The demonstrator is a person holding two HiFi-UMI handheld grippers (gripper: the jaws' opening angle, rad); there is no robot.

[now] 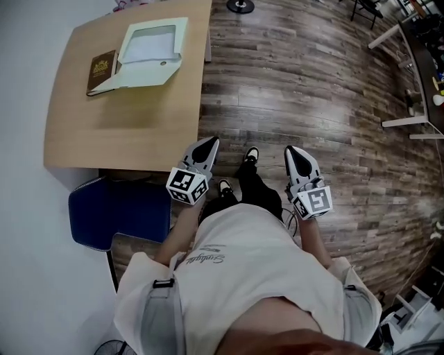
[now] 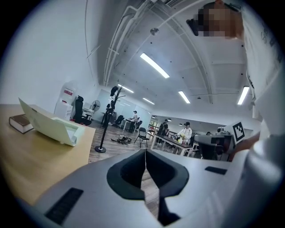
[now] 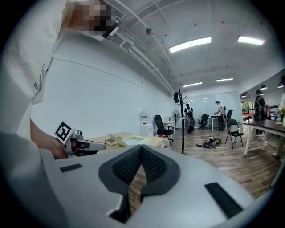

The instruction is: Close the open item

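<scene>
A pale box (image 1: 149, 52) lies on the wooden table (image 1: 104, 132) at upper left with its lid folded open toward me. In the left gripper view the box (image 2: 51, 124) shows at far left, its lid raised. The right gripper view catches the box (image 3: 129, 140) far off on the table. My left gripper (image 1: 210, 141) hangs over the floor just off the table's near right corner, jaws shut and empty (image 2: 144, 153). My right gripper (image 1: 291, 150) is further right over the floor, also shut on nothing (image 3: 141, 149). Both are well short of the box.
A brown book (image 1: 102, 71) lies just left of the box. A blue chair (image 1: 118, 211) stands at the table's near edge. A coat stand (image 2: 107, 120) rises beyond the table, its base (image 1: 240, 6) on the floor. White desk legs (image 1: 409, 121) are at right. People sit at distant desks.
</scene>
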